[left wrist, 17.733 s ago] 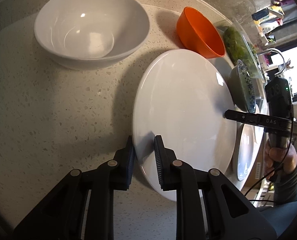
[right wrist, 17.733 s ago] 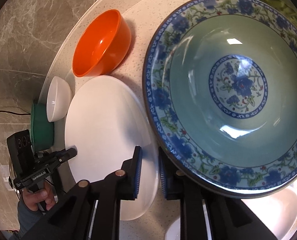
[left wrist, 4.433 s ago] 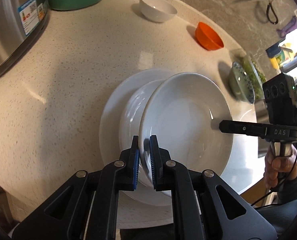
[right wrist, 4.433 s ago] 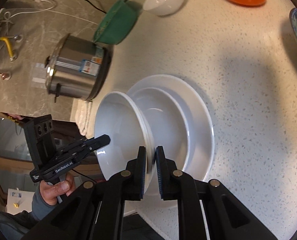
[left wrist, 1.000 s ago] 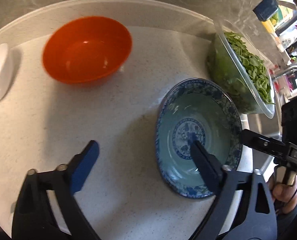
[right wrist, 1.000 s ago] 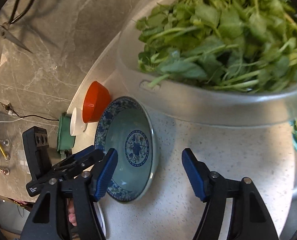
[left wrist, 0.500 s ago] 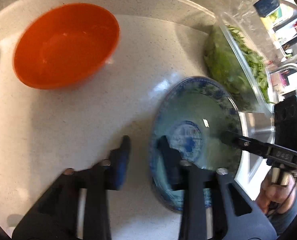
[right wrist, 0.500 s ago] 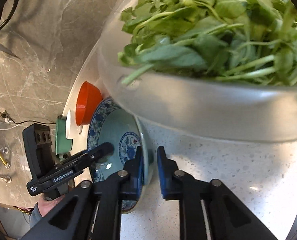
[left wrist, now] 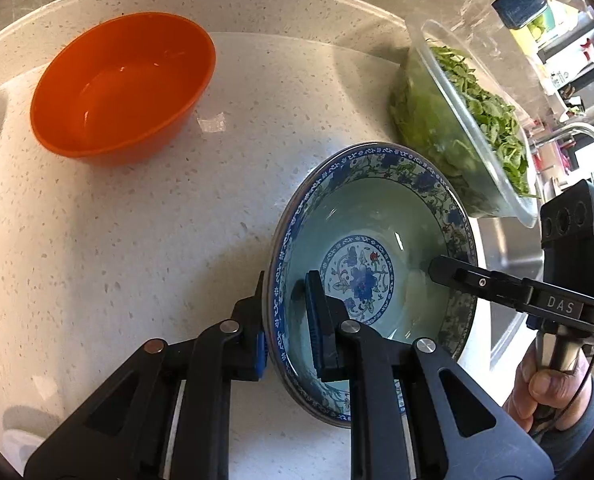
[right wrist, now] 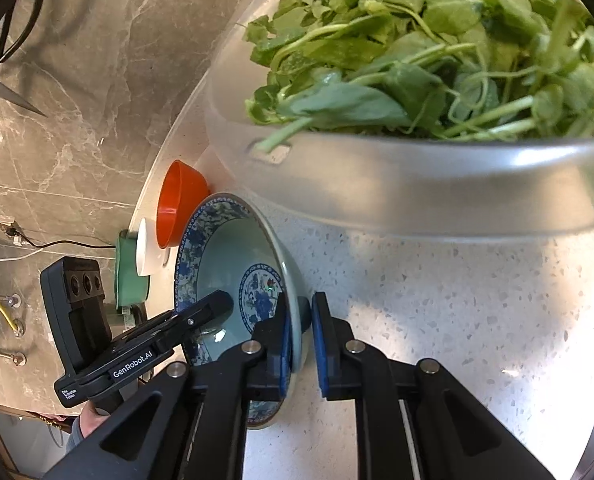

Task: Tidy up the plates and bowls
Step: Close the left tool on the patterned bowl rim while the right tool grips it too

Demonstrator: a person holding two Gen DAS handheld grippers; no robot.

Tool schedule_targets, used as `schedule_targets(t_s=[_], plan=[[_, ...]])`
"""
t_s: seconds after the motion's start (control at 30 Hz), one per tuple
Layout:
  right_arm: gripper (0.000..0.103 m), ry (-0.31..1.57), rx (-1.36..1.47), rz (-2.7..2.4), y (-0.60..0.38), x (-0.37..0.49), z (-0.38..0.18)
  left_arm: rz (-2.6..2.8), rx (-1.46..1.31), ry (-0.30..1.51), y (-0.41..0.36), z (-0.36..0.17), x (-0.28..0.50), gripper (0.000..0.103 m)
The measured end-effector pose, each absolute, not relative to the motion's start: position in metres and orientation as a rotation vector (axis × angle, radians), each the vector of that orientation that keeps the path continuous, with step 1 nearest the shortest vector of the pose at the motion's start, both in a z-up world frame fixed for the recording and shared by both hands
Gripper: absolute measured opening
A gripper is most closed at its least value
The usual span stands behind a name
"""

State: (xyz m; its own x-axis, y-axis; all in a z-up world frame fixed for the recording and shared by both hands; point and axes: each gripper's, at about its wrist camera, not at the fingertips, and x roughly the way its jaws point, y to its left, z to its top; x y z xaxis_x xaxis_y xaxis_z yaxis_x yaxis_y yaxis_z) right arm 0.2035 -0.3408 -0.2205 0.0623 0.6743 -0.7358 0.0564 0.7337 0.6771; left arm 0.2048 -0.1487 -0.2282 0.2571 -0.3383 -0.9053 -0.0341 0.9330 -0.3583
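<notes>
where tools gaped before, l tool (left wrist: 285,320) closing, r tool (right wrist: 300,338) clamped, blue bowl (left wrist: 377,220) rim

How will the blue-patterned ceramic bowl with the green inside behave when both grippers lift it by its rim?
The blue-patterned ceramic bowl looks rigid, so it should not flex. Its glossy glaze may slip in the pads, though the left gripper, its jaws closing, and the right gripper straddle opposite rim edges. Probably fragile if knocked against the clear plastic bowl of greens close by.

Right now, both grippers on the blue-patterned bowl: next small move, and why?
Probably a short, level lift with both. The left gripper is closing on the near rim of the blue-patterned bowl, the right gripper clamps the opposite rim, and the greens container crowds it, so go straight up.
</notes>
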Motion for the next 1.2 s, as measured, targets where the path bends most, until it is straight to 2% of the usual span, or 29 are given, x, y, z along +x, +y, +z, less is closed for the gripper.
schedule_targets(t_s=[0.5, 0.8, 1.2], plan=[[0.015, 1.478, 0.635, 0.531, -0.368, 0.135, -0.175, -0.258, -0.357, 1.318, -0.175, -0.197, 0.096, 0.014], [0.016, 1.565, 0.635, 0.514, -0.383, 0.082, -0.187, -0.283, -0.337, 1.392, -0.198, -0.218, 0.029, 0.014], [0.016, 1.588, 0.655, 0.515, -0.386, 0.068, -0.21, -0.265, -0.295, 1.398, -0.205, -0.234, 0.021, 0.015]])
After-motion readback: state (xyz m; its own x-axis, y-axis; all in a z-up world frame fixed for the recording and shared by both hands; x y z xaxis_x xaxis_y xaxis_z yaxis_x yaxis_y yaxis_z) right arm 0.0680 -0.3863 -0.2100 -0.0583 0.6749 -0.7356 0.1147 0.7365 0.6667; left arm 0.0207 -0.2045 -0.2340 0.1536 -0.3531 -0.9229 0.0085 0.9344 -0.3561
